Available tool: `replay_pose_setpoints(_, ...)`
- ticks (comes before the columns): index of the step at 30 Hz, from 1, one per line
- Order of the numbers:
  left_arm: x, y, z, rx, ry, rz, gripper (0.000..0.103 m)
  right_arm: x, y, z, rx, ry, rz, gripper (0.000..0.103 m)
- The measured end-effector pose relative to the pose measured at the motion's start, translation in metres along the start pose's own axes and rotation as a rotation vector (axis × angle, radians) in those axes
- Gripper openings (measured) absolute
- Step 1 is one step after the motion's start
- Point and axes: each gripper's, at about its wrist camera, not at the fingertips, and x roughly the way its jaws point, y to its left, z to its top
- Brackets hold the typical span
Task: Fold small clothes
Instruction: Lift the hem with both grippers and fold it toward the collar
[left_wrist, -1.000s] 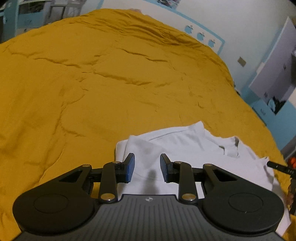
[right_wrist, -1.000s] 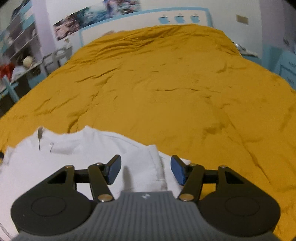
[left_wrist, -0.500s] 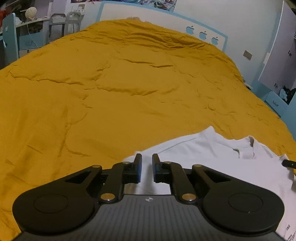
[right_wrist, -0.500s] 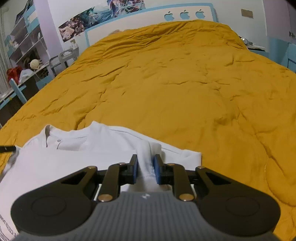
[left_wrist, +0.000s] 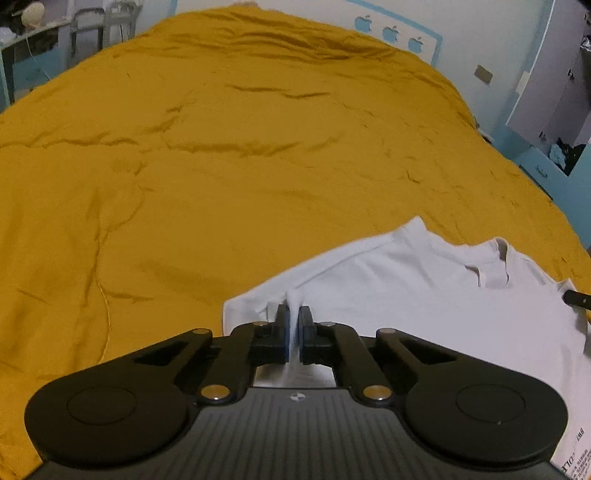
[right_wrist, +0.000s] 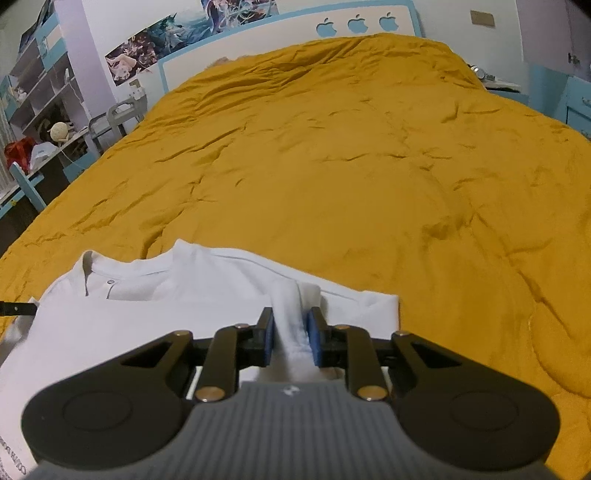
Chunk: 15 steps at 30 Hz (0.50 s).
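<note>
A small white T-shirt (left_wrist: 424, 288) lies on the yellow bedcover, collar facing away. My left gripper (left_wrist: 294, 318) is shut on a pinched ridge of cloth near the shirt's left sleeve edge. In the right wrist view the same shirt (right_wrist: 155, 295) shows with its collar at the left. My right gripper (right_wrist: 290, 324) is shut on a bunched fold of cloth near the shirt's right sleeve. Each gripper's tip shows at the edge of the other view: the right one (left_wrist: 576, 298), the left one (right_wrist: 16, 308).
The mustard-yellow quilt (left_wrist: 240, 166) covers the whole bed, wrinkled, and stretches far ahead (right_wrist: 369, 166). A white and blue headboard (right_wrist: 280, 40) stands at the far end. Shelves and a desk (right_wrist: 40, 122) stand to the left, blue cabinets (left_wrist: 546, 162) to the right.
Both grippers closed from open onto the shirt's cloth, one at each sleeve side. Cloth is now pinched up between each pair of pads.
</note>
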Motion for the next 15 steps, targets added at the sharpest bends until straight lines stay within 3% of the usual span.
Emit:
replay_pose_setpoints(4,-0.027,0.008,0.005,-0.045,-0.182,-0.015,0.003,-0.008,0.005,0.000,-0.008,-0.067,-0.027,0.007)
replay_pose_setpoints(6,-0.030,0.010,0.010,-0.025,-0.220,0.014,0.003,-0.010,0.003,0.001,0.002,-0.095,-0.035,0.006)
replay_pose_setpoints(12,0.013,0.023,0.004,-0.141,-0.060,0.008,0.005,0.007,-0.013,-0.002,0.064,-0.037,-0.109,0.008)
replay_pose_setpoints(14,0.017,0.027,-0.004,-0.162,-0.053,0.018,0.014,0.009,-0.015,-0.004,0.083,-0.030,-0.122,0.023)
replay_pose_setpoints(15,0.014,0.028,-0.005,-0.179,-0.062,0.020,0.017,0.005,-0.015,-0.004,0.085,-0.042,-0.133,0.026)
